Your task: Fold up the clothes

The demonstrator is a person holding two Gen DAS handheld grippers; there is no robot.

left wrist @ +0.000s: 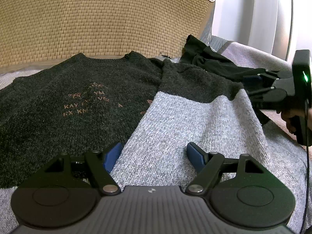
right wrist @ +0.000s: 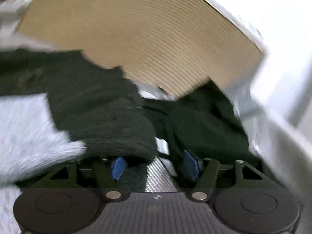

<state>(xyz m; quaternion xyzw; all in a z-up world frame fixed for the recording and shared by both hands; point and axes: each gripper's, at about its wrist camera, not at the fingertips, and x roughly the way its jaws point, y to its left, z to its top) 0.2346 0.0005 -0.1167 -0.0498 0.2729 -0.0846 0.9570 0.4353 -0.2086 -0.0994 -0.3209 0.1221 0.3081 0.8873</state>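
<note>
A dark knit sweater (left wrist: 78, 97) with orange stitched lettering lies flat, collar toward the back. Its sleeve (left wrist: 185, 120), dark at the shoulder and light grey below, lies folded inward over the body. My left gripper (left wrist: 154, 156) is open, its blue pads spread just above the grey part of the sleeve. My right gripper (left wrist: 253, 86), held by a hand (left wrist: 292, 117), sits at the sleeve's dark outer edge. In the blurred right wrist view my right gripper (right wrist: 155, 165) is open. A roll of the dark sleeve (right wrist: 117, 128) lies over its left pad, and the pads do not press on it.
A crumpled black garment (left wrist: 206, 58) lies at the back right, beside the sweater. A woven straw mat (left wrist: 97, 19) stands upright behind the clothes. Grey ribbed bedding (left wrist: 253, 54) covers the surface underneath. White panels (left wrist: 273, 9) rise at the far right.
</note>
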